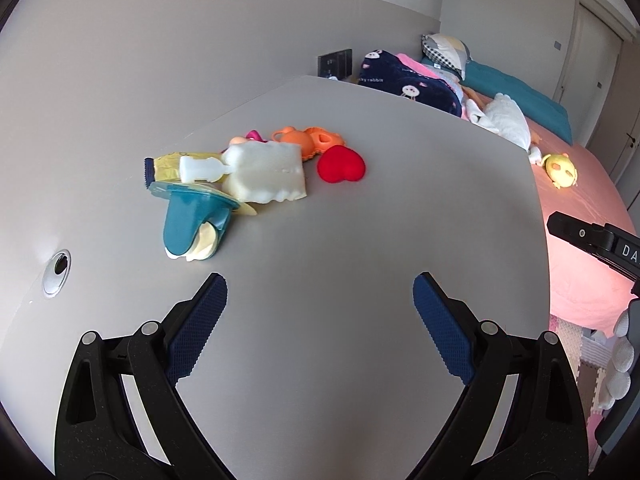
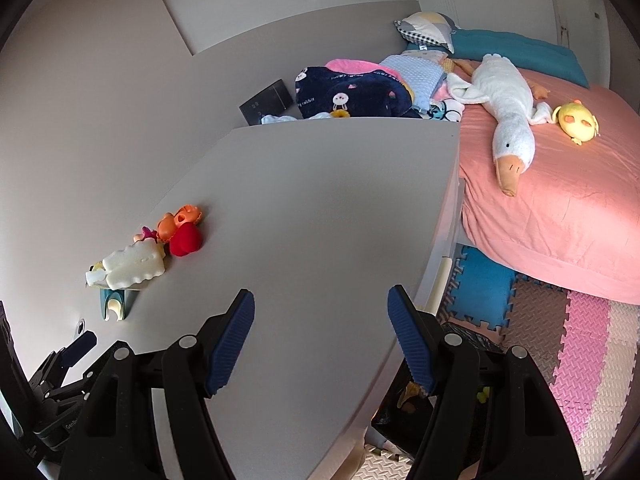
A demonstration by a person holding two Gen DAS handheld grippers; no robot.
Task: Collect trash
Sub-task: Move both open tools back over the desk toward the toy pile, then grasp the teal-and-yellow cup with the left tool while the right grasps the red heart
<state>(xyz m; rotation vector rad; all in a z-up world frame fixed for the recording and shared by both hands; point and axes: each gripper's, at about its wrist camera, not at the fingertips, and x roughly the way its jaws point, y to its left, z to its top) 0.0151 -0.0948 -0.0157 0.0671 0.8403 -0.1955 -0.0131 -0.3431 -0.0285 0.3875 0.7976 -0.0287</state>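
Grey bench (image 1: pixel 360 240) beside a pink bed (image 2: pixel 560 208) carries the trash pile (image 1: pixel 224 184) near the wall; left gripper (image 1: pixel 320 292) and right gripper (image 2: pixel 320 312) hover short of it, jaws released, holding nothing, likely readied to grasp

Clutter sits in one pile on the tabletop (image 1: pixel 360 280), left side near the wall: scoop-shaped piece (image 1: pixel 192 224) in front, foam slab (image 1: pixel 266 174) behind it, small bottle (image 1: pixel 202 169) lying on top, heart (image 1: pixel 342 163) to the right, toy (image 1: pixel 310 140) at the back. Wrapper (image 1: pixel 164 166), probably, underneath on the left. Bed (image 2: pixel 560 208) right of the tabletop, goose plush (image 2: pixel 504 120) on it.
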